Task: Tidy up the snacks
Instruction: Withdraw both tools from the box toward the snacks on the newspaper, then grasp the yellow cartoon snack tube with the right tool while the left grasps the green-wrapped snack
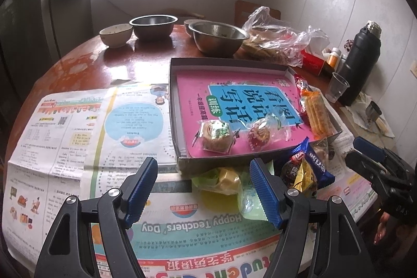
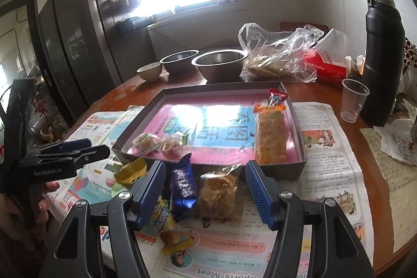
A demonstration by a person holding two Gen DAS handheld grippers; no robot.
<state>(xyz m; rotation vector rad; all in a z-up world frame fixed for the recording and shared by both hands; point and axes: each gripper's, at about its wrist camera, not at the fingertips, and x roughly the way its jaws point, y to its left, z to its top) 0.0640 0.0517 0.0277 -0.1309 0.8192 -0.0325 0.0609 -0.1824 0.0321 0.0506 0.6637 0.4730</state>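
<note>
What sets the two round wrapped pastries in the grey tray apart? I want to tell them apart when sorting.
The green-labelled round pastry lies nearer the tray's left wall; the red-labelled round pastry lies to its right. The green one looks paler, the red one darker. Both are in clear wrappers on the pink book inside the grey tray.

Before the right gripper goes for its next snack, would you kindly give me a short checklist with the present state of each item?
1. Right gripper open with nothing clamped: ok; both pads stand clear of the wrappers.
2. A snack lined up ahead of it: ok; the clear bag of cookies and the blue packet lie between its fingers.
3. Room in the tray: ok; much of its pink floor is bare.
4. Left gripper out of the way: ok; it is open, off to the side over the yellow snack.
5. Only one snack will be caught: cannot tell; the blue packet lies close beside the cookies.
</note>
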